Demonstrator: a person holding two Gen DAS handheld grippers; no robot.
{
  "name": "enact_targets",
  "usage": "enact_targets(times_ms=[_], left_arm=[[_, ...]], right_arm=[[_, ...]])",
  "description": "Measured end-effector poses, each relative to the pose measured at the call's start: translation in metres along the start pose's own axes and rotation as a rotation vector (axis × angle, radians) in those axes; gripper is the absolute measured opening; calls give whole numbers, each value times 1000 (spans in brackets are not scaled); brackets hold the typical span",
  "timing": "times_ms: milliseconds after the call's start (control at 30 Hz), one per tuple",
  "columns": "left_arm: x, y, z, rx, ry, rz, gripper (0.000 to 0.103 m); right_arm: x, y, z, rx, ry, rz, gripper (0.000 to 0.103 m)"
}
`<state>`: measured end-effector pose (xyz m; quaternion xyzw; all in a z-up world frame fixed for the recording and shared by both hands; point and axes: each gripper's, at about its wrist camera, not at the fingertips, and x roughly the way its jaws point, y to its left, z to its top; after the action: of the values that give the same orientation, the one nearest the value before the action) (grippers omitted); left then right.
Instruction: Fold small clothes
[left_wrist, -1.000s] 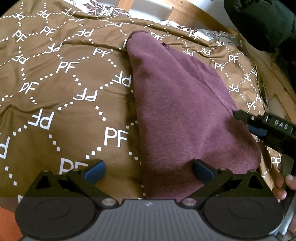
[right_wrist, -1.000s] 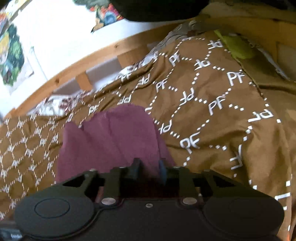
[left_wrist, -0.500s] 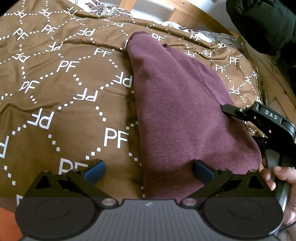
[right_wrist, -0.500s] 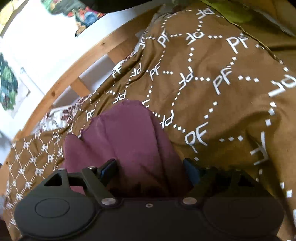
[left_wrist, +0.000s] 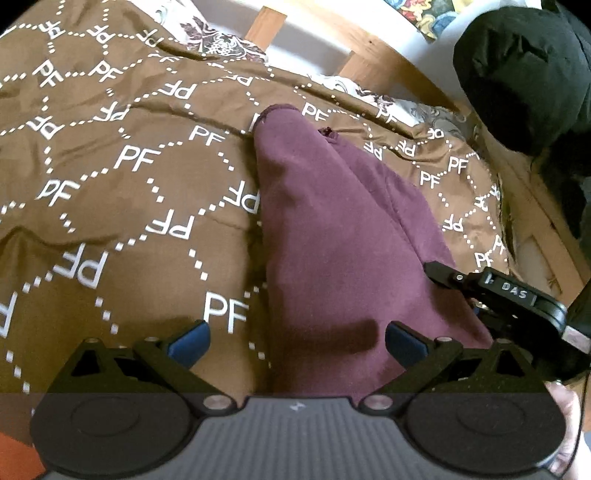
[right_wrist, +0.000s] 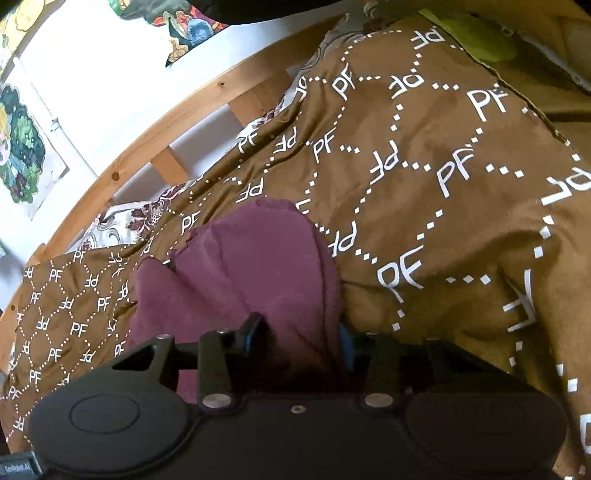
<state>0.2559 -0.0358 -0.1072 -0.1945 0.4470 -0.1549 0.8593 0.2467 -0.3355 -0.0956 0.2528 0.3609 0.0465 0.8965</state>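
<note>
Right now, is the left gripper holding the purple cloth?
No, the left gripper is wide open, with the purple cloth lying flat on the bedspread.

Brown bedspread (left_wrist: 110, 221) (white "PF" print) beside wooden rail (right_wrist: 155, 147).

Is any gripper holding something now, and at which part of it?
The right gripper is closing on the near edge of the maroon garment, with fabric between its jaws. The left gripper is open and holds nothing.
</note>
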Motion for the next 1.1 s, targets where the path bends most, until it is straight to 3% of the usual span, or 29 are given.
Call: enact_targets(times_ms=[433, 767, 867, 1100], left_arm=[[20, 0, 4, 9, 47, -2, 102], [20, 3, 7, -11, 69, -43, 93], [18, 1, 7, 9, 71, -52, 85], [11, -4, 9, -3, 78, -88, 45]], right_arm=[[0, -4, -2, 34, 3, -2, 54], [-1, 4, -3, -19, -17, 2, 42], [-3, 5, -3, -28, -21, 7, 41], [-6, 17, -5, -104, -46, -14, 38]])
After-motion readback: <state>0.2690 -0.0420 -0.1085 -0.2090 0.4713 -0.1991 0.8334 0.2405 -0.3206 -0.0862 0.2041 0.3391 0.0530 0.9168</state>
